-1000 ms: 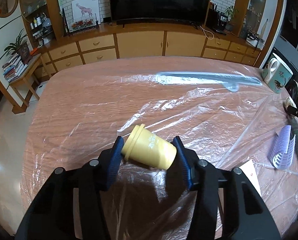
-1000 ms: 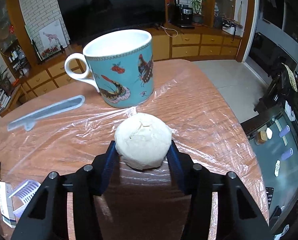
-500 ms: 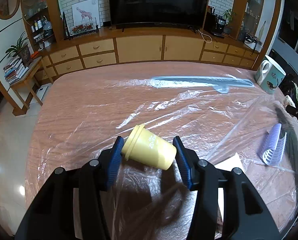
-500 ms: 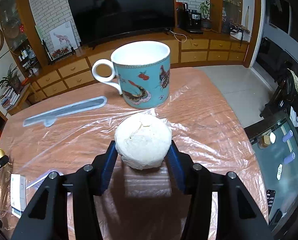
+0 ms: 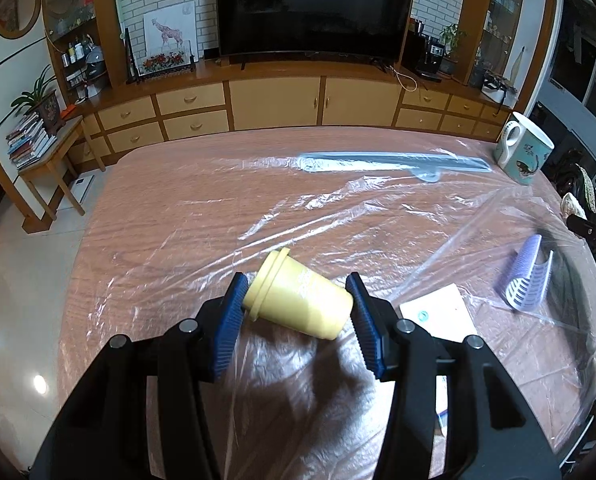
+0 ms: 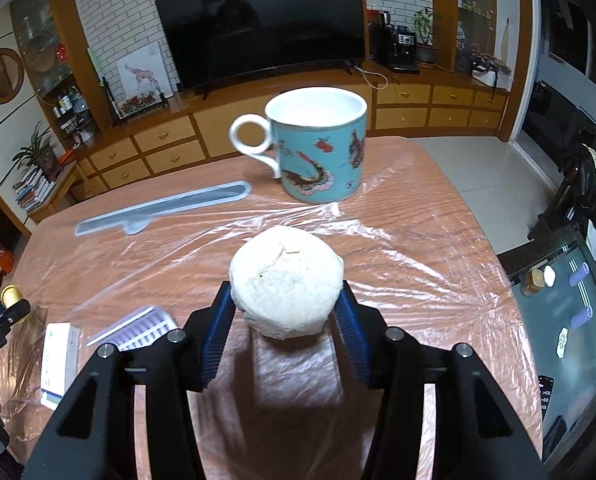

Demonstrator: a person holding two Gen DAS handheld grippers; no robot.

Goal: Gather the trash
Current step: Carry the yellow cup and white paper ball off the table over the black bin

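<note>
yellow cup [image 5: 298, 305] is sitting skewed in left gripper [image 5: 295, 312], right gripper [image 6: 283, 312] is clamping paper wad [image 6: 285, 282]; cup risking slipping.

I am working in a home living room. At 12 o'clock, a large dark television [image 5: 314, 4] stands on a long wooden cabinet [image 5: 273, 104] with drawers, against a white brick wall. At 10 o'clock, books and a potted plant [image 5: 37, 100] occupy a side table. A plastic-covered wooden table [image 5: 177, 216] fills the foreground.
</note>
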